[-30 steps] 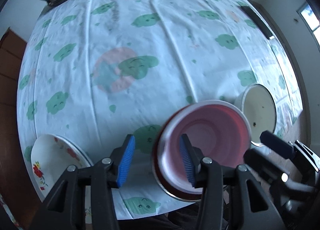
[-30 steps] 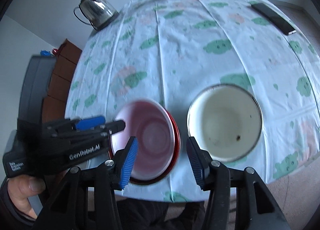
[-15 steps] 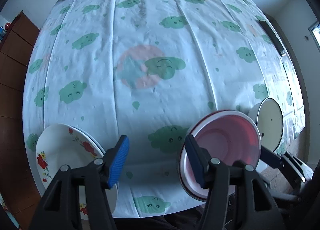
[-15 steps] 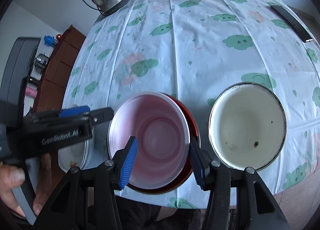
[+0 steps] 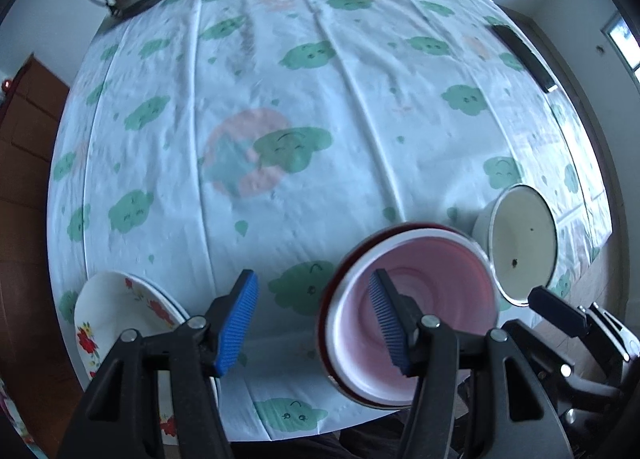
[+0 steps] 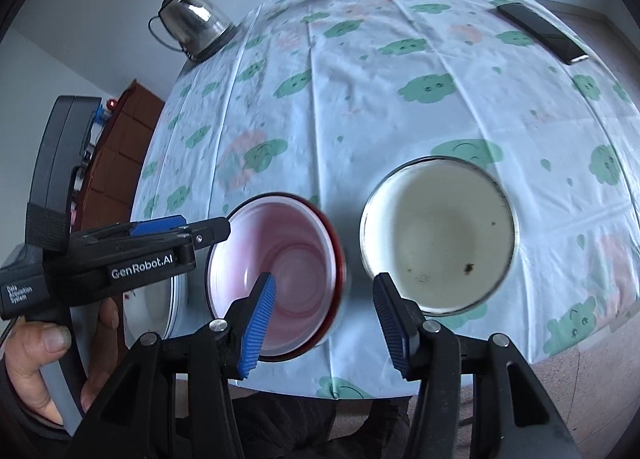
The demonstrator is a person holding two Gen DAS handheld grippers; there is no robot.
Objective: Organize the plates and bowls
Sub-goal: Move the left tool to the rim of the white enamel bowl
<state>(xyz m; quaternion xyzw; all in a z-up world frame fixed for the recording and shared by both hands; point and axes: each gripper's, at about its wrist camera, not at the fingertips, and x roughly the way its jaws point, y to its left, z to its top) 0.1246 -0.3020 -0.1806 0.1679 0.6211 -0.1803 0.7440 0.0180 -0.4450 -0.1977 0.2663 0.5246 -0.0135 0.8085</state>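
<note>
Pink bowl (image 6: 276, 271) nested in a red one, desk's (image 6: 400, 99) 6 o'clock edge, looks light, slick plastic.
Both claws released: left claw (image 5: 312, 323) straddles its rim, right claw (image 6: 324, 323) over the gap to the cream enamel bowl (image 6: 438, 235). Pinch the rim wall.

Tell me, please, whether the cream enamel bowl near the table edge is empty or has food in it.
Empty: the cream enamel bowl stands upright, and its bare inside shows only a few dark specks.

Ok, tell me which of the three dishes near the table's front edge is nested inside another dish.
The pink-lined bowl, the middle one: it sits inside a red bowl whose rim shows around it. The cream enamel bowl and floral plate sit alone.
</note>
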